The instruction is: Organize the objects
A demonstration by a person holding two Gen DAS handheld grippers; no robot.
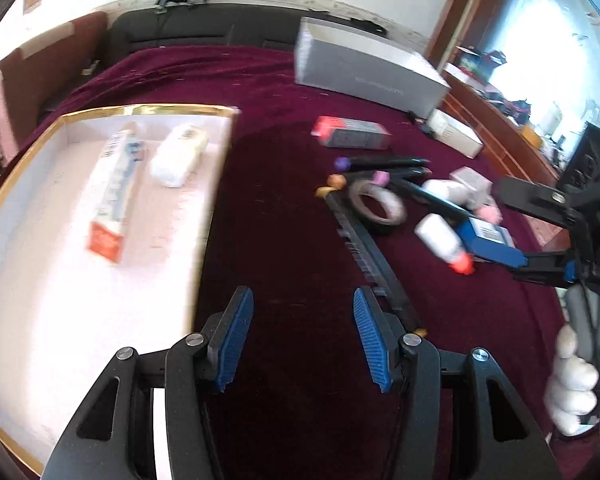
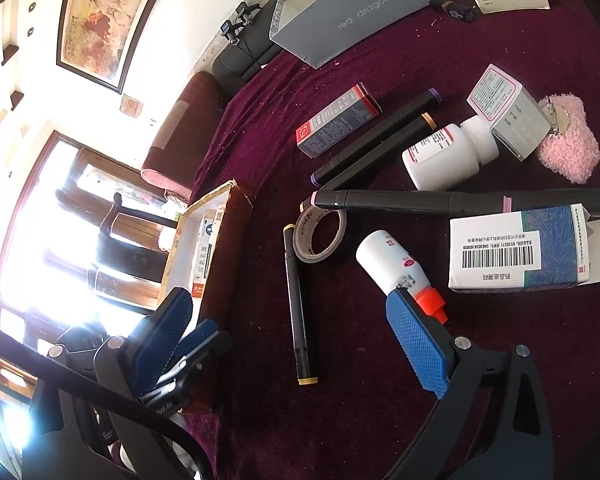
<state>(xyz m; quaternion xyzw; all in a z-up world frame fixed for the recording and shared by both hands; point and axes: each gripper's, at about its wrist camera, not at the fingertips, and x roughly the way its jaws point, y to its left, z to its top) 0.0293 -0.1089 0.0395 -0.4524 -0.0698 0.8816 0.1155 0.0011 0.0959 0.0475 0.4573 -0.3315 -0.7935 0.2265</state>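
Maroon cloth point(image 2: 380, 400): tray point(image 1: 148, 111), markers point(image 2: 298, 300), tape point(image 2: 320, 236), bottles point(image 2: 448, 156), boxes point(image 2: 518, 246).

Left gripper point(image 1: 303, 340) wide open, nothing between its jaws. Right gripper point(image 2: 288, 340) likewise spread wide, empty, white-gloved hand point(image 1: 576, 384) on its grip.

Counter point(image 2: 380, 420): covered in dark maroon cloth, matt, short velvety nap with pale lint specks. Tray point(image 1: 140, 110): card, matt white inside, glossy gold-foil rim. Claw pads point(image 2: 418, 340): blue plastic, diamond-knurled; claw arms matt black plastic with bright metal pivot pins. Marker pens point(image 2: 298, 300): smooth black plastic, slight sheen. Bottle point(image 2: 392, 262): glossy white plastic, orange cap. Tape roll point(image 2: 320, 236): paper-like, matt. Grey box point(image 2: 360, 4): smooth card. Pink pad point(image 2: 568, 148): fluffy cloth
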